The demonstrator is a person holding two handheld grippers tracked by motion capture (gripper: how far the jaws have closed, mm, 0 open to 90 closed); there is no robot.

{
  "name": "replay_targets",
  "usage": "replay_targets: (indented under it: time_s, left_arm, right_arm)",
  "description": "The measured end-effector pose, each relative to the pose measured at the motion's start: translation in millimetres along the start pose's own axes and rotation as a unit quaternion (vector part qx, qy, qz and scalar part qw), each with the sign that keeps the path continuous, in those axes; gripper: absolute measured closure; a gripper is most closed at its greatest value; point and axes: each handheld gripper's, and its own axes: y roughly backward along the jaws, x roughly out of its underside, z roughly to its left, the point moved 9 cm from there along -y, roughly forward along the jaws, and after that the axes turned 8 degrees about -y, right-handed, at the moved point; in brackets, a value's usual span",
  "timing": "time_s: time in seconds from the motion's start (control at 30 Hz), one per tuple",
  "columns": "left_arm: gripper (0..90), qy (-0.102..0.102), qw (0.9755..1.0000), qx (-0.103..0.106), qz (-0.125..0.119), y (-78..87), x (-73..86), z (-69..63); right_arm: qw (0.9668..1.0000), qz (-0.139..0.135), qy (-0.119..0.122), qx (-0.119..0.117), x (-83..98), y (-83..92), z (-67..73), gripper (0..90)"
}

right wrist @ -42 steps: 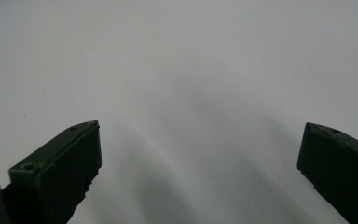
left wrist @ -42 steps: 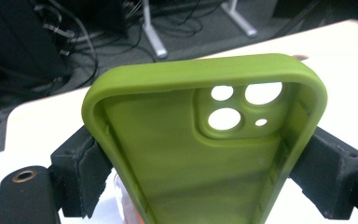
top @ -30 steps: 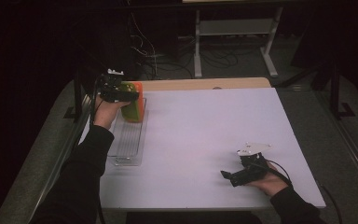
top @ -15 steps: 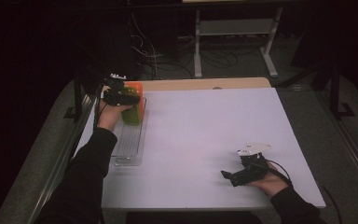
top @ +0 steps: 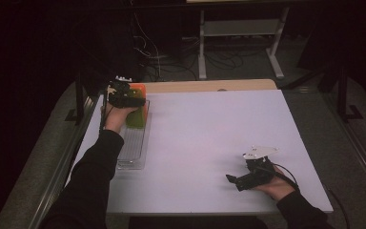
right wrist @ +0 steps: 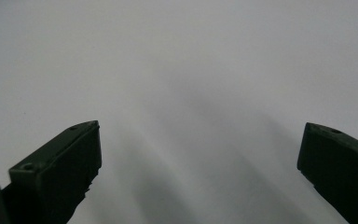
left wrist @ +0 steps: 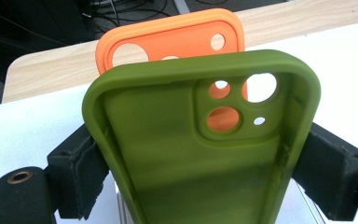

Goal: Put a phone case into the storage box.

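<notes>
1. Where the high view gives only a green patch under the left hand, the left gripper view gives detail: a green phone case [left wrist: 200, 144] is clamped by its two long sides between the pads of the left gripper [left wrist: 200, 163], its hollow inside turned to the camera and its camera cut-outs uppermost.
2. Just behind it an orange phone case [left wrist: 168, 39] is seen standing, its colour visible through the green case's holes; whether the two touch cannot be told.
3. From above, the left gripper [top: 126, 102] is found over the far end of a clear tray [top: 132, 155] by the table's left edge, with the green phone case [top: 137, 117] and orange phone case [top: 139, 89] at that end. The left forearm is stretched forward along the tray.
4. A white table [top: 209, 138] is seen lying bare between the tray and the right hand, leaving wide room across its middle. A wooden strip [top: 205, 86] borders the far edge.
5. The right gripper [top: 233, 180] is rested low near the front right corner, pointing leftward, close to the front edge.
6. Along the right gripper [right wrist: 200, 154] its jaws are shown spread wide, nothing between them, plain table surface [right wrist: 191, 60] ahead.
</notes>
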Motion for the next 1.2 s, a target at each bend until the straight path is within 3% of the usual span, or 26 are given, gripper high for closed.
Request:
replay_targets:
  time_s: [0.23,0.47,0.53,0.57,0.77,1.0,1.2]
  left_arm:
    - [11.9,0.005,1.0000,-0.002,-0.004,-5.6,-0.8,-0.1]
    - [4.7,0.008,1.0000,0.002,-0.003,-7.2,0.1,0.7]
    - [3.3,0.015,0.9999,0.002,-0.007,-6.3,-0.3,0.7]
    - [2.9,0.008,0.9999,0.002,-0.008,-5.0,-0.6,2.3]
    - [2.7,0.012,0.9996,0.011,-0.024,7.8,-4.9,5.2]
    - [0.8,-0.002,0.9987,0.040,-0.032,24.5,-5.6,4.3]
    - [0.9,-0.013,0.9962,0.074,-0.044,36.5,-7.1,-1.5]
  right_arm:
    - [1.0000,0.000,0.001,-0.001,0.0,0.3,0.1,0.0]
    - [1.0000,0.000,0.003,-0.001,0.1,0.4,0.4,0.0]
    - [1.0000,0.000,0.003,-0.002,0.1,0.6,0.4,0.0]
    - [1.0000,0.000,0.003,-0.002,0.1,0.5,0.5,0.0]
    - [1.0000,0.002,0.002,-0.003,0.4,0.2,1.1,0.0]
    - [1.0000,0.001,0.002,-0.003,0.1,-0.2,0.8,0.0]
    - [1.0000,0.000,0.002,-0.002,-0.1,-0.2,0.5,0.0]
